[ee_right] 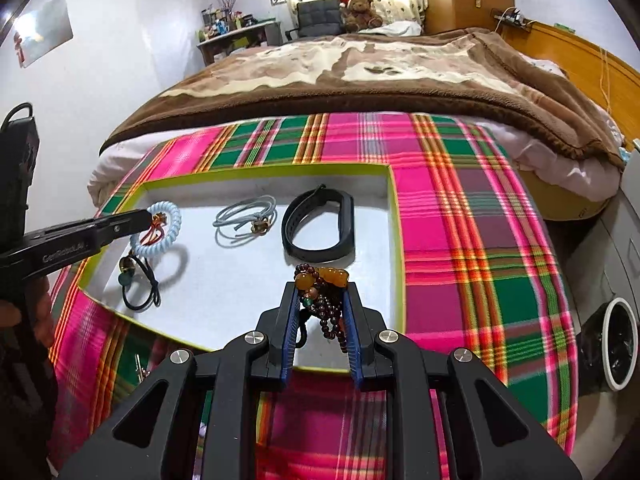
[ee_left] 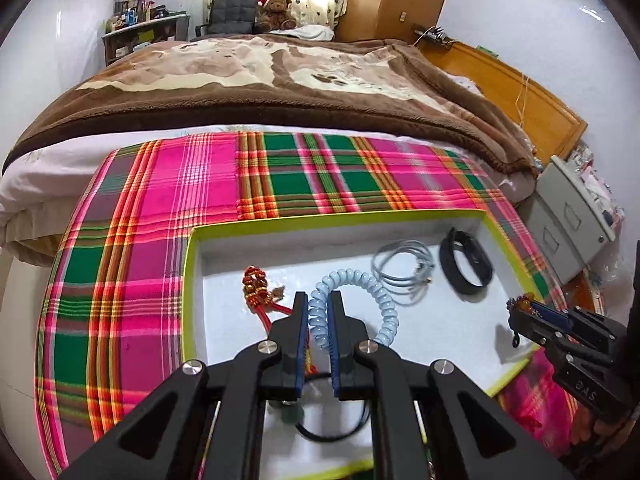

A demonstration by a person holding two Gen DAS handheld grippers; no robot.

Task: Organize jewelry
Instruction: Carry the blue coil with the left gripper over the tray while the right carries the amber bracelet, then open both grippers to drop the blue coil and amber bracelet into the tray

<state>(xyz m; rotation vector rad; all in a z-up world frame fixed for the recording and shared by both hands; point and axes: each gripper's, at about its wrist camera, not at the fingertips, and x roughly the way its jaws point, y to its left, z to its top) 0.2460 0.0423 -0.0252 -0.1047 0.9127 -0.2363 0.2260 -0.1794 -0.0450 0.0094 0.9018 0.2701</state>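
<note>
The left tongs (ee_left: 318, 308) are clamped on a pale blue spiral hair tie (ee_left: 352, 280) over the white tray (ee_left: 486, 220) on the plaid cloth (ee_left: 160, 200). The right tongs (ee_right: 320, 292) grip a dark bead bracelet with amber beads (ee_right: 326, 280) above the tray's near edge, by the black wristband (ee_right: 320, 224).

Tray (ee_right: 396, 216) on cloth (ee_right: 480, 240) — wristband (ee_right: 320, 224) inside.

black cord loop (ee_left: 320, 430) partly hidden behind left gripper (ee_left: 319, 304), perhaps a necklace
</note>
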